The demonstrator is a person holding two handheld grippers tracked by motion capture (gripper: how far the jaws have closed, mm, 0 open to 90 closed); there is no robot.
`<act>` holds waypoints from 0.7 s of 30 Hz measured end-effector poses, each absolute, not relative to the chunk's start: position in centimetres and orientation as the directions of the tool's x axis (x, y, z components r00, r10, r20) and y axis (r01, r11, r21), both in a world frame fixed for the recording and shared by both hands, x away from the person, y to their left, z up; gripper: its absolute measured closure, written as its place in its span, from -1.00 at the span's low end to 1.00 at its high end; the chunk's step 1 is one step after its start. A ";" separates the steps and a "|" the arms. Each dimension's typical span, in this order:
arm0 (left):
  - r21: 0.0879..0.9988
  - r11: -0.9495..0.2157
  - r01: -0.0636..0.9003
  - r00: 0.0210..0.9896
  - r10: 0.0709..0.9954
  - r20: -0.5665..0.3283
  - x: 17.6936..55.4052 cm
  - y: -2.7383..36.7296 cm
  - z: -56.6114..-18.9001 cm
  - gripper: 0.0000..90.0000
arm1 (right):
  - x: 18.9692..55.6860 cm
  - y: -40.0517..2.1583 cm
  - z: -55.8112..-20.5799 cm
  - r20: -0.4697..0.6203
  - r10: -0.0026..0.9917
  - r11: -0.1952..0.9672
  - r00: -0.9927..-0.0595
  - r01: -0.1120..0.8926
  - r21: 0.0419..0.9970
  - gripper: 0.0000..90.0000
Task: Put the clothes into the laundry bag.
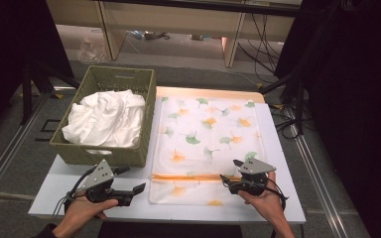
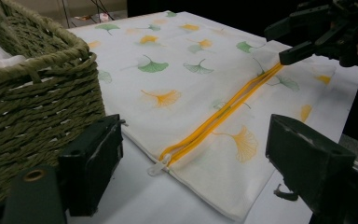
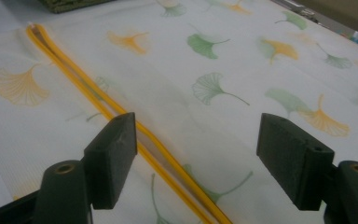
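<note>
A white fabric bag printed with green and orange ginkgo leaves lies flat on the table. A yellow zipper runs across its near end, and its white pull rests at the bag's left edge. My left gripper is open just left of that edge; in the left gripper view its jaws frame the pull without touching it. My right gripper is open over the zipper's right end, low above the cloth. In the right gripper view the zipper passes beside the left jaw, with nothing pinched.
A green woven basket holding crumpled white cloth stands at the table's back left, close to the bag's left edge. A bare strip of white table lies in front of the basket. Shelving and cables stand beyond the far edge.
</note>
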State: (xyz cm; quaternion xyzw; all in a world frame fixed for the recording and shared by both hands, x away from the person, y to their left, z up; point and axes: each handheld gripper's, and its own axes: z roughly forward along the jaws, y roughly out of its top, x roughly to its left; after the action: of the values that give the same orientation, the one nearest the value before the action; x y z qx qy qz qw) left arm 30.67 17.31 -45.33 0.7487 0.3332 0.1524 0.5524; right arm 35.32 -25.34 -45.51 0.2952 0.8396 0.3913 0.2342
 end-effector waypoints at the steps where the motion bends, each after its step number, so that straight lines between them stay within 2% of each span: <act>1: 0.927 -0.170 0.333 0.729 0.670 -0.139 30.6 17.3 -45.3 -0.59 | 35.5 -25.2 -45.6 -0.173 0.670 0.534 -0.722 0.307 0.788 -0.23; 3: 0.929 -0.171 0.329 0.737 0.661 -0.139 30.7 17.3 -45.3 -0.59 | 36.0 -25.0 -45.8 -0.186 0.649 0.559 -0.738 0.295 0.775 -0.14; 8: 0.926 -0.179 0.332 0.736 0.664 -0.136 30.7 17.2 -45.3 -0.59 | 37.0 -24.5 -46.4 -0.197 0.609 0.604 -0.768 0.288 0.743 -0.06; 21: 0.926 -0.181 0.332 0.737 0.662 -0.135 30.6 17.2 -45.3 -0.59 | 38.2 -23.2 -47.4 -0.220 0.557 0.671 -0.801 0.278 0.687 -0.06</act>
State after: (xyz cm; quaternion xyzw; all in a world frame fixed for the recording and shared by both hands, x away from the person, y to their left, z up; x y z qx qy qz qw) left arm 30.64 17.22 -45.31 0.7537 0.3298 0.1506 0.5482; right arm 38.16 -23.15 -47.45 0.2345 0.8895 0.3306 0.2108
